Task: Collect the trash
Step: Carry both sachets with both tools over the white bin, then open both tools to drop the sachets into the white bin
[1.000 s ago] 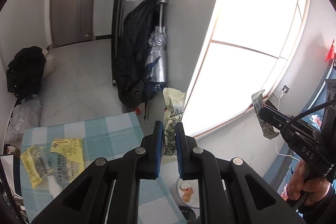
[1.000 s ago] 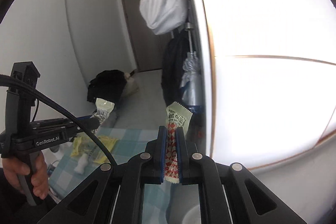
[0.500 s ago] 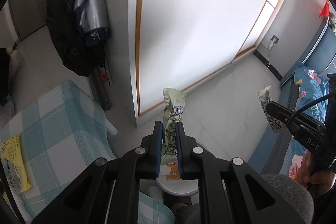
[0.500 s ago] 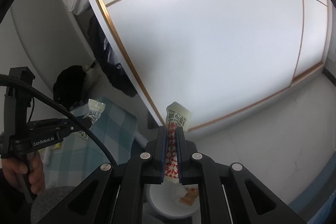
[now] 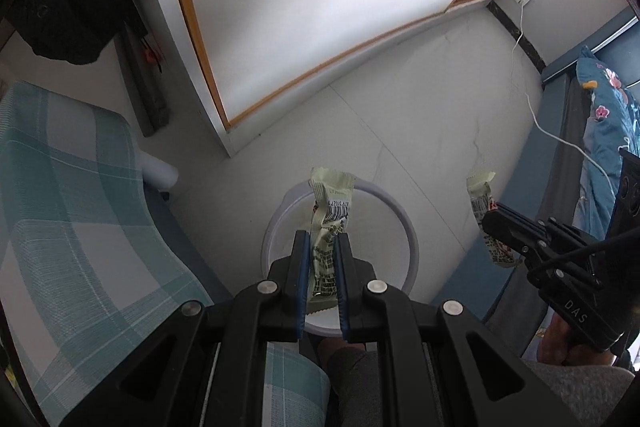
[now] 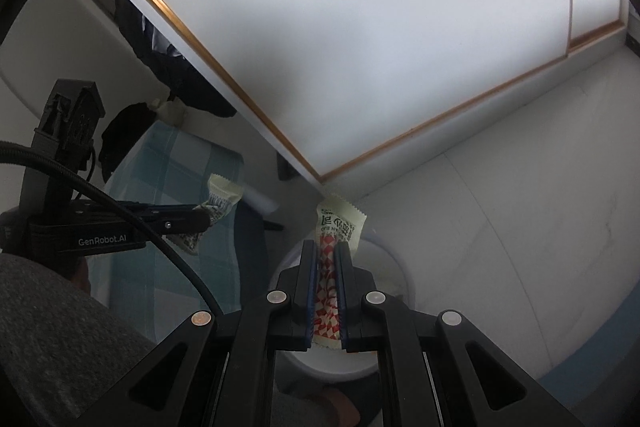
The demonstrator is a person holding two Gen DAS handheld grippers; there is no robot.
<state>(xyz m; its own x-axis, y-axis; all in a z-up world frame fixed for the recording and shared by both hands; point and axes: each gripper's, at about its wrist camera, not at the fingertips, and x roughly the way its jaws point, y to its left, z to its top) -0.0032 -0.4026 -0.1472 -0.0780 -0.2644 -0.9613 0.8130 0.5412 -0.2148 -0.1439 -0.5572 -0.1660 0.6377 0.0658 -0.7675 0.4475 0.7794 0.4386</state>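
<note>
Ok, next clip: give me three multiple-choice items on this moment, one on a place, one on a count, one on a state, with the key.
1. What lies below the left gripper?
A. white bin
B. blue bed
C. dark jacket

2. How many snack wrappers are held in all?
A. one
B. two
C. four

3. How do the right gripper jaws stand?
A. wide open
B. shut on a wrapper
C. shut on nothing

Key: 1 A, the white bin rings the fingers in the left wrist view. 2 B, a pale green wrapper in the left gripper, a red-patterned wrapper in the right. 3 B, the blue pads pinch the red-patterned wrapper.
</note>
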